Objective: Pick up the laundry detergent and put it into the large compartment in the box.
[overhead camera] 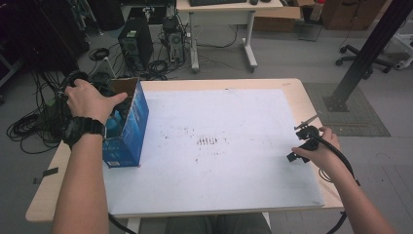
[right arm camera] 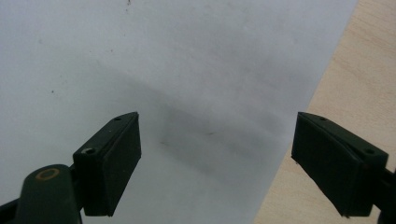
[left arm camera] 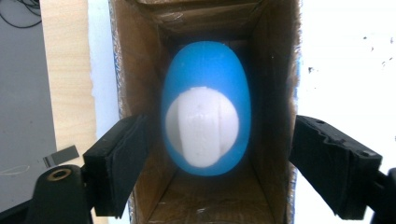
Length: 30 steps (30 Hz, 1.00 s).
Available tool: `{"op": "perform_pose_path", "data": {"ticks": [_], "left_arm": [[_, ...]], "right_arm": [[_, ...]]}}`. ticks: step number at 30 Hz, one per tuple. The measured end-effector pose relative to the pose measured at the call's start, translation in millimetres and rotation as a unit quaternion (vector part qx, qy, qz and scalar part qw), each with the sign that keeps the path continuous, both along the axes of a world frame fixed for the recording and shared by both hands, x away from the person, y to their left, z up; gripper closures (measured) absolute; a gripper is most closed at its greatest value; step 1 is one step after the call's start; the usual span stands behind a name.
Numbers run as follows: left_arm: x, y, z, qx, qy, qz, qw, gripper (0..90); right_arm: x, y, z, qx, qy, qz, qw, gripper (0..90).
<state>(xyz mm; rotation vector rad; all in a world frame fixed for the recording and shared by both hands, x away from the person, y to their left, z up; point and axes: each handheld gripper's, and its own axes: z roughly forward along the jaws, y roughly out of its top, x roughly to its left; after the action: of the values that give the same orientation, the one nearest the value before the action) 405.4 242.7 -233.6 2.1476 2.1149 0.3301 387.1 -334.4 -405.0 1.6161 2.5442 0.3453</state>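
White mat (overhead camera: 234, 161); blue box (overhead camera: 127, 127), blue egg (left arm camera: 205, 107) inside, left gripper (left arm camera: 215, 154) jaws apart

Both hand-held grippers (left (left arm camera: 210, 163), right (right arm camera: 217, 163)) wide open, empty.

A large white sheet (overhead camera: 219, 146) covers most of the pale wooden desk (overhead camera: 294, 90), with a patch of small dark marks (overhead camera: 209, 141) near the sheet's middle. Beyond the desk's far edge, on the grey floor, stand two black computer towers (overhead camera: 136, 44) among tangled black cables (overhead camera: 29, 126). A second light desk on white legs (overhead camera: 224, 14) stands farther back. To the right of it rolls a black office chair base (overhead camera: 363, 61).
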Motion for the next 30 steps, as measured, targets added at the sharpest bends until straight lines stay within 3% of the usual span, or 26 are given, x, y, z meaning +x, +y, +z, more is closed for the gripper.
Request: {"op": "perform_pose_path", "data": {"ticks": [14, 30], "left_arm": [[0.1, -23.1, 14.4, 0.000, -0.019, -0.034, 0.9993, 13.2], [3.0, -61.5, 21.7, -0.021, -0.028, -0.089, 0.9954, 11.3]], "right_arm": [[-0.3, 0.5, 1.2, 0.001, -0.001, 0.000, 1.0000, 16.1], [-1.8, -1.1, 3.6, 0.002, -0.002, -0.002, 1.0000, 16.0]]}}
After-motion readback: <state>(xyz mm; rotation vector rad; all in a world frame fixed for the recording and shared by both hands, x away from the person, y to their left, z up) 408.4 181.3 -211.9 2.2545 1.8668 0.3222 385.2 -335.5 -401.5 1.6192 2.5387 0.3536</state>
